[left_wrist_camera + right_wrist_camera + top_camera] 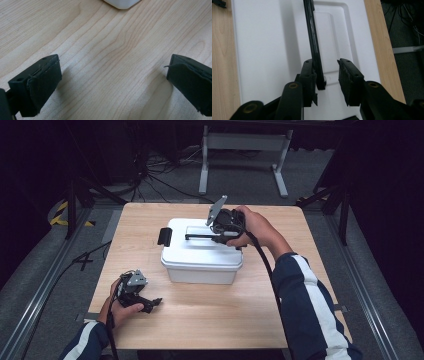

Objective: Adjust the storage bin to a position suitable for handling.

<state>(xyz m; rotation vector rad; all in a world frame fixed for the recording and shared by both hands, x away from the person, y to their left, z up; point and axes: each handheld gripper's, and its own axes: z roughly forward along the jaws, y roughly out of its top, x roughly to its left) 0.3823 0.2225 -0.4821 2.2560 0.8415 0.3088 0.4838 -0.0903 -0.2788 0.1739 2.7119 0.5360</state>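
A white rectangular plastic storage box (200, 262) sits near the middle of the pale wooden tabletop (210, 320), its long axis running left to right. On its flat white lid (197, 247) a thin black carry handle (202, 236) stands raised, its bar also running left to right, with a black latch (164, 236) at the box's left end. The right gripper (220, 237) reaches over the lid from the right; its jaws stand partly spread around the handle's right end, one pad touching it and the other apart. The left gripper (152, 304) rests at the near left of the tabletop, jaws spread wide over bare wood.
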